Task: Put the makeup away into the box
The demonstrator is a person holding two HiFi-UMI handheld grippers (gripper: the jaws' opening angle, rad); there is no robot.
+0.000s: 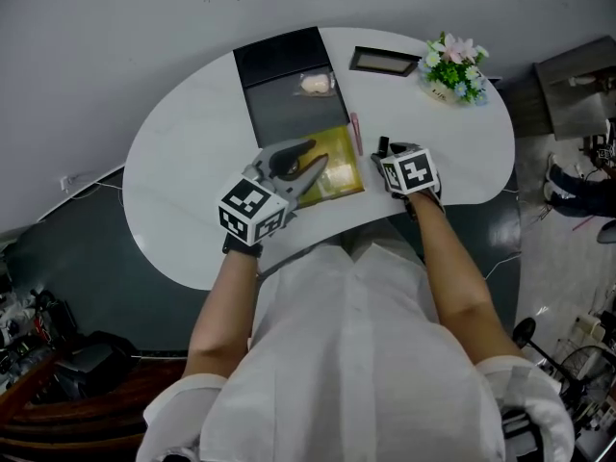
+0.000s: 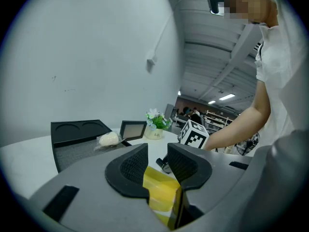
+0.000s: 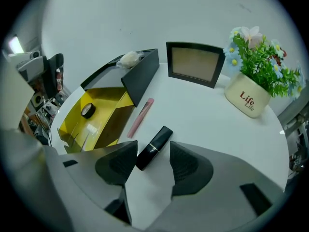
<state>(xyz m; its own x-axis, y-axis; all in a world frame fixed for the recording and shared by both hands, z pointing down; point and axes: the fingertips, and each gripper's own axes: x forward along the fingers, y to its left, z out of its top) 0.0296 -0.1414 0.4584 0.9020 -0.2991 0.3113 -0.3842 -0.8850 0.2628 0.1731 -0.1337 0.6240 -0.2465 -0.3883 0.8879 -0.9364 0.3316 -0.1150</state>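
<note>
A black lipstick (image 3: pixel 154 148) lies on the white table (image 1: pixel 192 162), just right of the open yellow box (image 1: pixel 345 144). My right gripper (image 3: pixel 153 150) points steeply down over it, open, with a jaw on either side and neither pad touching. A slim pink stick (image 3: pixel 140 116) lies between the lipstick and the box. A small black roll (image 3: pixel 87 110) sits inside the yellow box (image 3: pixel 104 124). My left gripper (image 2: pixel 157 153) is shut on the yellow box (image 2: pixel 161 190) at its near left wall.
A black tray (image 1: pixel 284 65) stands behind the yellow box with a wrapped cream puff (image 1: pixel 316 84) on it. A dark picture frame (image 3: pixel 195 63) and a flower pot (image 3: pixel 251 93) stand at the table's far right. The table's front edge is close to my body.
</note>
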